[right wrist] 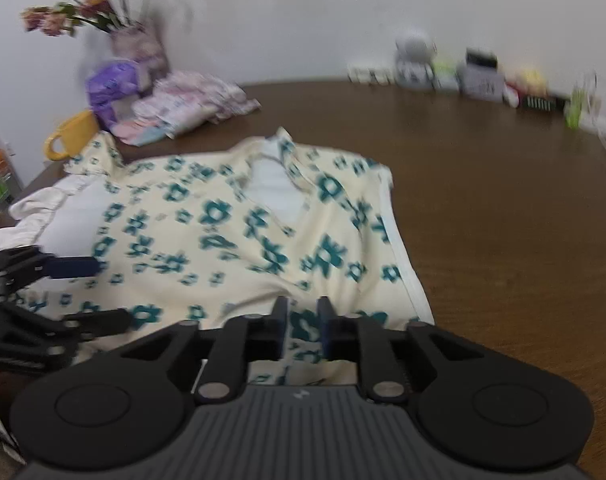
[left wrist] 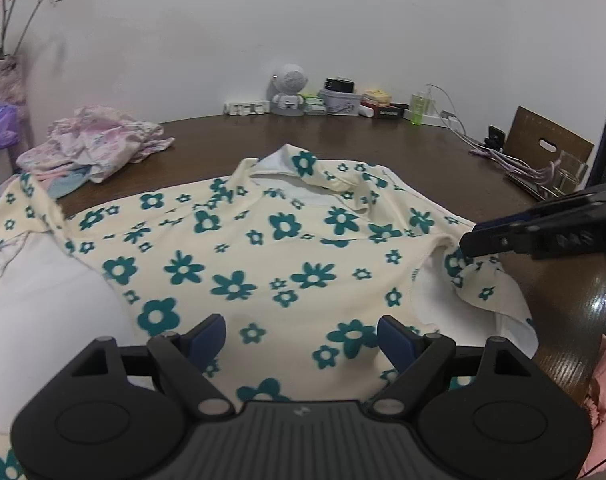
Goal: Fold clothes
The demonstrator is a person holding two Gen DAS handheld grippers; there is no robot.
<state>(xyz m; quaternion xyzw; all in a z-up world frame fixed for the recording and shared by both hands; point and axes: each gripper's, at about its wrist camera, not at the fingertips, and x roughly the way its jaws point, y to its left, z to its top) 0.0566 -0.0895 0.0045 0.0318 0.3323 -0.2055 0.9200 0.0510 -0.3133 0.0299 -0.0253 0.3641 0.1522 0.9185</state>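
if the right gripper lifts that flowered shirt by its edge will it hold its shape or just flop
Probably flop: the flowered shirt already lies in soft wrinkles and its sleeve has crumpled into folds near the right gripper. It looks thin and light, so one pinch should lift it. On the smooth wooden table it may drag and bunch rather than stay flat.

No wording can be read anywhere. The left gripper (left wrist: 301, 334) carries a small pale emblem on its ribbed body, not legible as letters, and the right gripper (right wrist: 304, 322) bears the same mark. Labels on the boxes (left wrist: 387, 112) at the bench's far edge are too small and blurred.
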